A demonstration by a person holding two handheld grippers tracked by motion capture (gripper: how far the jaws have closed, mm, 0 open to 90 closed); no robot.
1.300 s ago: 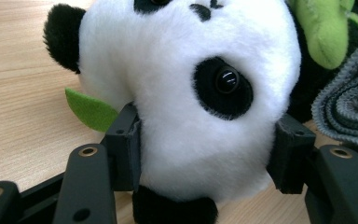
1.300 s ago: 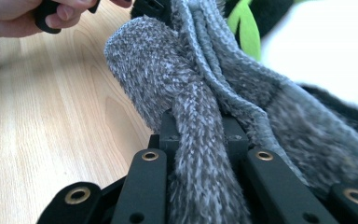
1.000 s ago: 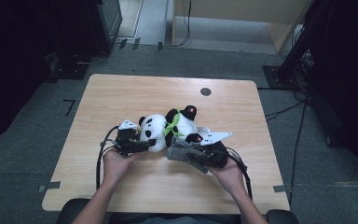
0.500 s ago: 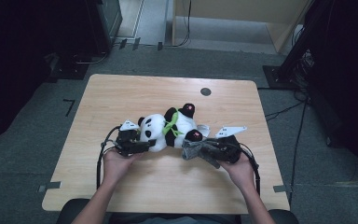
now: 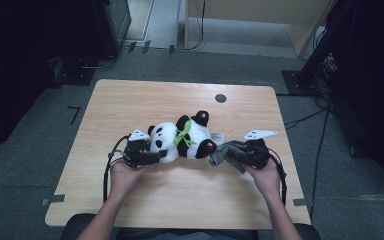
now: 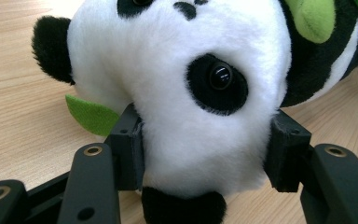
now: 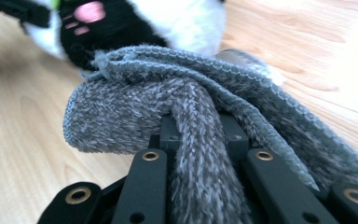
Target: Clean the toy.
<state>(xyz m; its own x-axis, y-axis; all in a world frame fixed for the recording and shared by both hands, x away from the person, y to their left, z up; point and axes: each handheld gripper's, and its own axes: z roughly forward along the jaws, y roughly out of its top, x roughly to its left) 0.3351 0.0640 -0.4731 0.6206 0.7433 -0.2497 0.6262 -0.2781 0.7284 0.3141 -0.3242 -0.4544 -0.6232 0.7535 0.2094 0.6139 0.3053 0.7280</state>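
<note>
Currently the plush panda [image 5: 180, 141] lies on its side near the middle of the wooden table [image 5: 130, 105], head toward the person's left, feet toward the right. Pile is short and dense: white on the head and belly, black on the ears, limbs and eye patches. A glossy black bead eye [image 6: 221, 77] sits in one patch. A green felt leaf [image 6: 92, 115] lies flat on the table under the head, and more green fabric crosses the chest.

Left gripper [image 5: 147, 156]: jaws set partly apart, their blocky black pads pressed into the head from both sides, denting the fur (firm hold). The left hand [image 5: 122, 175] holds it from the near edge.

Right gripper [image 5: 224, 152]: jaws closed tight on a grey knitted cloth [image 7: 177, 107], which is bunched, with a ribbed, fuzzy weave and a rolled fold bulging past the jaw tips. The cloth lies just beside the panda's near foot, whose pink sole pads [image 7: 89, 12] show in the right gripper view; whether the two touch I cannot tell.

Table surface is pale wood-grain laminate, with a small dark round disc [image 5: 220, 98] near the far edge.
</note>
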